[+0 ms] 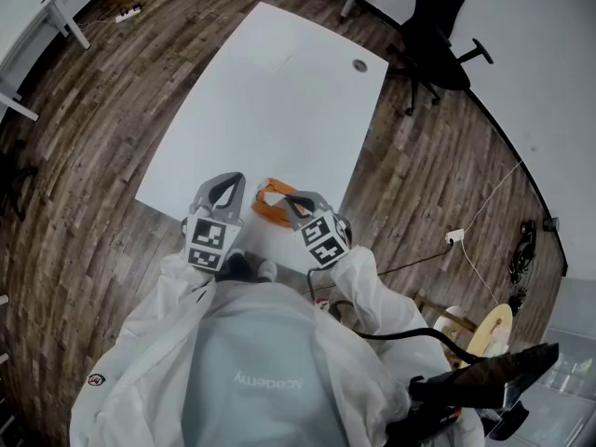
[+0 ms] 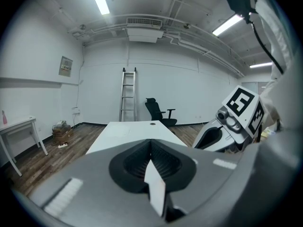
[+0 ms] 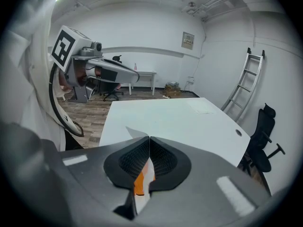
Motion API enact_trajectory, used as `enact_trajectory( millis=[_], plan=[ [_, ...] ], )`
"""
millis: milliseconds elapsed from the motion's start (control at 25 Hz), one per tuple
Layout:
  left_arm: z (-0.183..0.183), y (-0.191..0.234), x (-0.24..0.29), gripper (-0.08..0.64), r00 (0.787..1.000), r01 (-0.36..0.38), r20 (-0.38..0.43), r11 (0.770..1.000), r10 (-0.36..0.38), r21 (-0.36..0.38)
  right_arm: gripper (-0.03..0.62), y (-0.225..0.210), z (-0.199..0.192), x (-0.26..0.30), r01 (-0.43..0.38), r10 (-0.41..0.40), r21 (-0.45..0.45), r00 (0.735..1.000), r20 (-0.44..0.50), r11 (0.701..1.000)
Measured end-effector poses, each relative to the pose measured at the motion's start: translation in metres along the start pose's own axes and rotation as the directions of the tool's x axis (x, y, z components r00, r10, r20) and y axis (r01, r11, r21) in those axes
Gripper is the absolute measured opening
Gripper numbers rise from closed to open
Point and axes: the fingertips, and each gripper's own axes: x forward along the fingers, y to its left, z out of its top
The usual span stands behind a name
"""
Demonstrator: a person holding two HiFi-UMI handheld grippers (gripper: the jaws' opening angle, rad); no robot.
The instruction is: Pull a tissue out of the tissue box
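The tissue box is a small orange-and-white pack at the near edge of the white table. In the right gripper view the tissue box shows as orange and white through the gap behind the jaws. My right gripper hangs over the box, tilted down, its jaws shut. A pale pointed bit shows just past its tips; whether it is pinched I cannot tell. My left gripper is held left of the box with its jaws together and nothing between them.
The table has a round cable hole at its far right. A black office chair stands beyond the far corner, and a ladder leans on the back wall. A second white table is off to the left. Cables lie on the wooden floor.
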Motion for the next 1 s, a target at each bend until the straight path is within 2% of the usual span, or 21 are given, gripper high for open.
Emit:
enact_trajectory(
  millis=[1000],
  plan=[
    [-0.007, -0.006, 0.009, 0.000, 0.999, 0.033, -0.018, 0.999, -0.033, -0.006, 0.005, -0.002, 0.023, -0.019, 0.016, -0.016, -0.002, 0.999, 0.047, 1.000]
  ],
)
